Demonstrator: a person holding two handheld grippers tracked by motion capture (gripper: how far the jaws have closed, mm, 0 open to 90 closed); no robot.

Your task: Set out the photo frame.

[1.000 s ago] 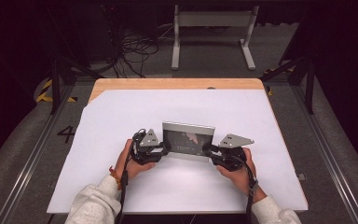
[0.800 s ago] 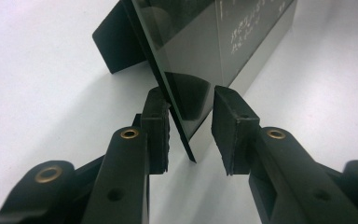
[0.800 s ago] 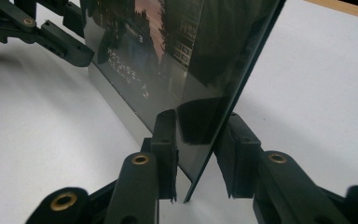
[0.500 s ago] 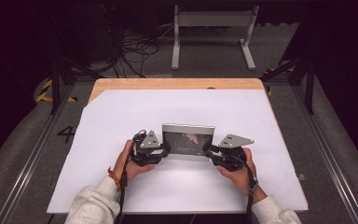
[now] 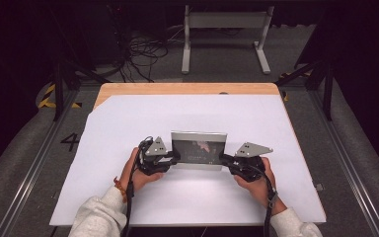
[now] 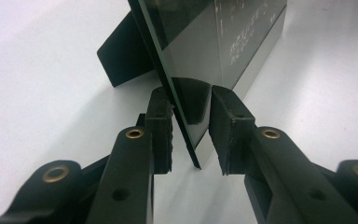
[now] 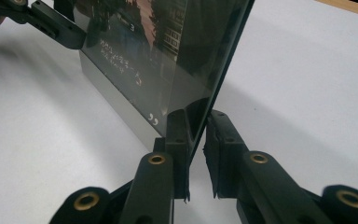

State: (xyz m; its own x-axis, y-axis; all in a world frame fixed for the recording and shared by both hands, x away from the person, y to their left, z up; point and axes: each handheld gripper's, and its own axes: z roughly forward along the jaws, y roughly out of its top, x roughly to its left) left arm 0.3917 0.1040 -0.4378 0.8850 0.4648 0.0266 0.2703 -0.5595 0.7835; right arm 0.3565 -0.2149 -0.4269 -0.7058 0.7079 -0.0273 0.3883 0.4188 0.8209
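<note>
Left hand (image 5: 137, 174): comes in from the bottom edge in a pale sleeve, holding the left gripper (image 5: 173, 159) low on the sheet.
Right hand (image 5: 256, 181): same pale sleeve, holding the right gripper (image 5: 225, 159) on the other side.
Cables (image 5: 127, 207): 1 dark lead trails back from each gripper along the forearm toward the near edge.
Left jaws: they have just been closing; in the left gripper view the frame's thin edge (image 6: 182, 126) stands between the 2 pads, 1 pad against it, the other with a sliver of gap, so I cannot tell whether the grip is firm.
Right jaws: also just closing; in the right gripper view the frame's edge (image 7: 200, 126) sits between the pads, 1 pad touching, the other just off it.
Picture frame (image 5: 199, 150): glossy dark panel with a grey border, standing near the middle of the sheet, between the 2 grippers, leaning back on its black rear prop (image 6: 123, 53).
White sheet (image 5: 192, 113): covers most of the table, bare around the frame.
Table (image 5: 182, 89): wooden strip showing along the far edge.
In the way: nothing between grippers and frame.
Floor beyond: grey carpet with tangled wires (image 5: 140, 49) and a white stand (image 5: 224, 22), well apart from the table.
Containers: none in sight.
</note>
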